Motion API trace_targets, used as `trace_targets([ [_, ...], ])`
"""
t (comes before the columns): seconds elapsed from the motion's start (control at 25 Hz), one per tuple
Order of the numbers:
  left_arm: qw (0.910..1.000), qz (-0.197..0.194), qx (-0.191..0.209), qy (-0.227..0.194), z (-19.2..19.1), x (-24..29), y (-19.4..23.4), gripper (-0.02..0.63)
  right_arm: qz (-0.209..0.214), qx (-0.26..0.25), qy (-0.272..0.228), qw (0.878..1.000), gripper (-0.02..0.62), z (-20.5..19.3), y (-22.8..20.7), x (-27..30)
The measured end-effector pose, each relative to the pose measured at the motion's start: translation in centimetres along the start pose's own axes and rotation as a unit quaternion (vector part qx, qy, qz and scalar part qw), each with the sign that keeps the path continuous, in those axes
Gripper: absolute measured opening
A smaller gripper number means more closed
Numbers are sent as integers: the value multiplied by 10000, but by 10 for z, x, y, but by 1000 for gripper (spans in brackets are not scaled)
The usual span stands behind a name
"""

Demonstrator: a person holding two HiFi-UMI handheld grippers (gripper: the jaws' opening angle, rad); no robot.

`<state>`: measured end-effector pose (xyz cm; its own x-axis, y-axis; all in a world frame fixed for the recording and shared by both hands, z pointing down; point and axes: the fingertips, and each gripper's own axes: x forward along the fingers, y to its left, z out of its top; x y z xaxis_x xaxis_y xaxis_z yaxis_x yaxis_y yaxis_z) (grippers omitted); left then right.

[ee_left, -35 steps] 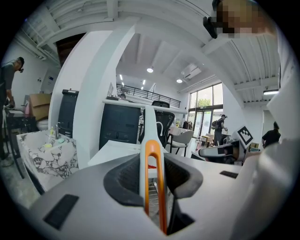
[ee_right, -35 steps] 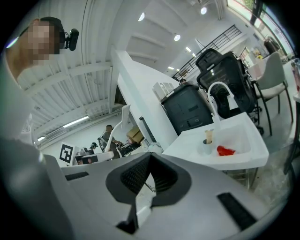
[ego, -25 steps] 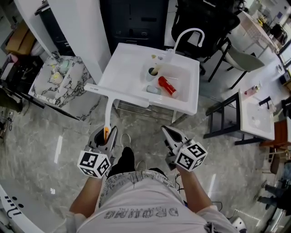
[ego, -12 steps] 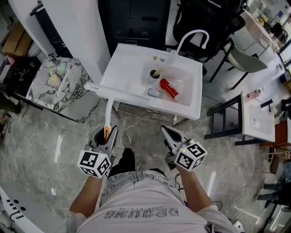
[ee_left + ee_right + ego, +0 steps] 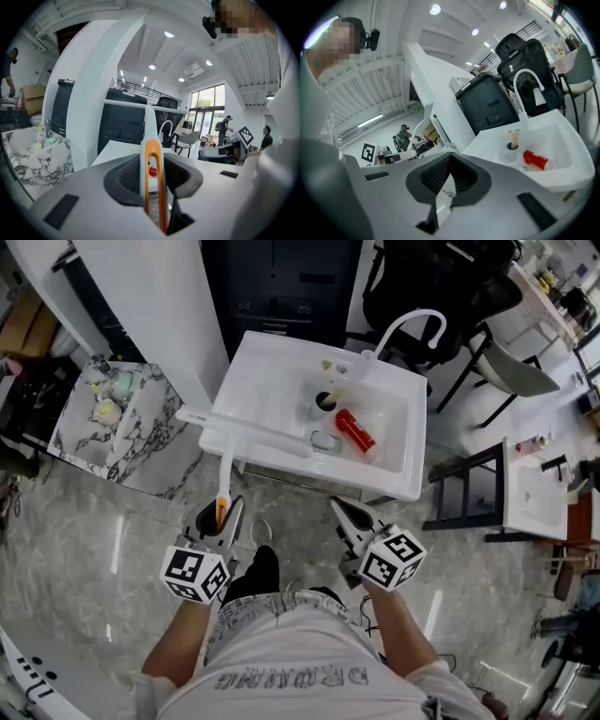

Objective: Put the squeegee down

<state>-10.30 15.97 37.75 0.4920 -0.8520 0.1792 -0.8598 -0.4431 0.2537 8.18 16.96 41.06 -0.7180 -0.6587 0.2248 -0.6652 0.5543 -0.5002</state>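
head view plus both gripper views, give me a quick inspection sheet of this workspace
surface: white sink unit, left counter bare, basin at right
job's things: squeegee, handle in the left gripper, blade over the unit's front edge; contact unclear
clutter: red bottle lying in the basin, cup beside it
grippers: left gripper jaws closed on the squeegee's orange handle end; right gripper jaws together, empty
cables: nothing seen
surroundings: marble stand at left, black chair behind the tap, glossy floor
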Motion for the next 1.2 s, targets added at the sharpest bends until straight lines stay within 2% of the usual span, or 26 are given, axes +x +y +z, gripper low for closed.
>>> trace_targets([
  [0.64,9995,-291,-37,139,28,63,71,120,-234,43,54,9997,8,35,-12,84],
  [1.2,9986,-523,-11,124,53,94,126,120,-444,9,-22,9990,8,63,-9,143],
])
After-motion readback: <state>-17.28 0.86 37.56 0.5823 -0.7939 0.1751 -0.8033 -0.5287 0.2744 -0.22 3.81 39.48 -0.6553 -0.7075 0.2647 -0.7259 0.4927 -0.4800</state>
